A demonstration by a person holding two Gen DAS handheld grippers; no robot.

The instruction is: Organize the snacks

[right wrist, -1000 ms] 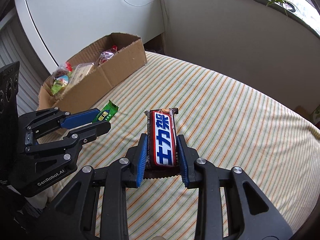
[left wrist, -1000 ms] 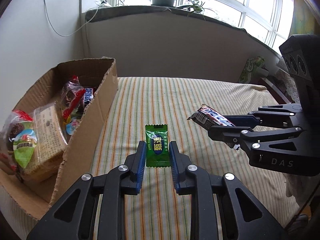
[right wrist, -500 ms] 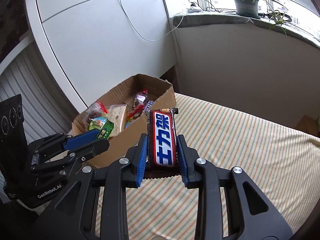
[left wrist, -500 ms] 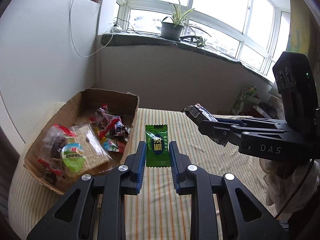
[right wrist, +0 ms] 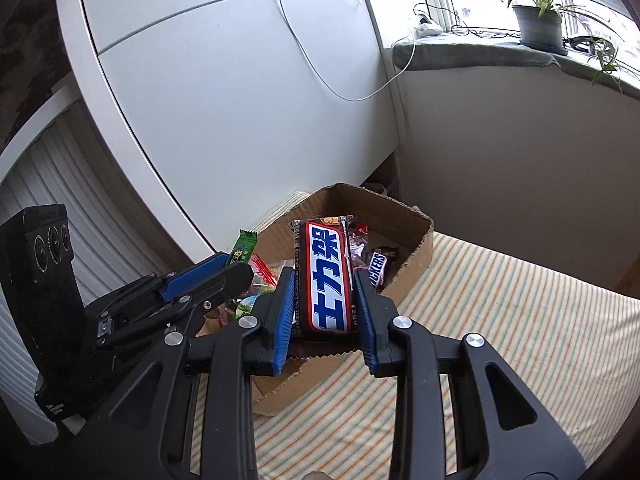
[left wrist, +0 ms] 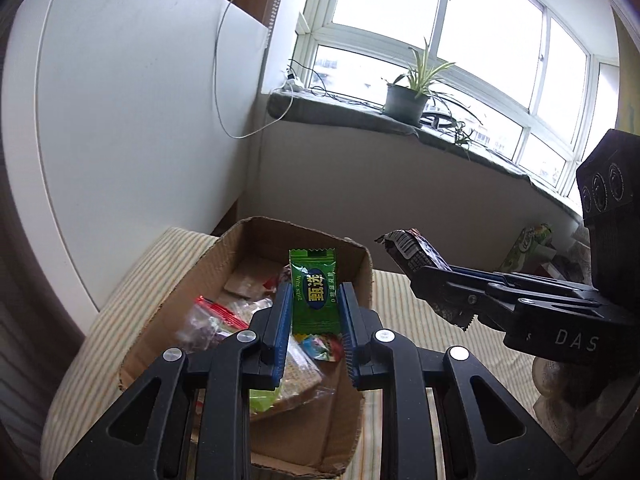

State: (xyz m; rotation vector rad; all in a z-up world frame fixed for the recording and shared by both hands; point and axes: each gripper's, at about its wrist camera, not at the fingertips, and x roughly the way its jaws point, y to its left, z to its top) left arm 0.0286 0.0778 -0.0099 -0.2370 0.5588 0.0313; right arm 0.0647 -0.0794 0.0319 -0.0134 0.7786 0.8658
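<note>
Left gripper point(left wrist: 314, 312) clamped on green candy packet point(left wrist: 313, 294), held above open cardboard box point(left wrist: 362, 268) of snacks, right gripper point(right wrist: 324, 300) pinched on chocolate bar point(right wrist: 326, 276), over box's near edge, striped cloth point(right wrist: 520, 320) beneath.

Your left gripper point(left wrist: 314, 312) holds a candy packet point(left wrist: 313, 293) above the cardboard box point(left wrist: 256, 248) of snacks; your right gripper point(right wrist: 324, 300), just right of it, holds a chocolate bar point(right wrist: 326, 280) over the box's near-right edge. The box sits on the striped surface point(right wrist: 520, 320).
</note>
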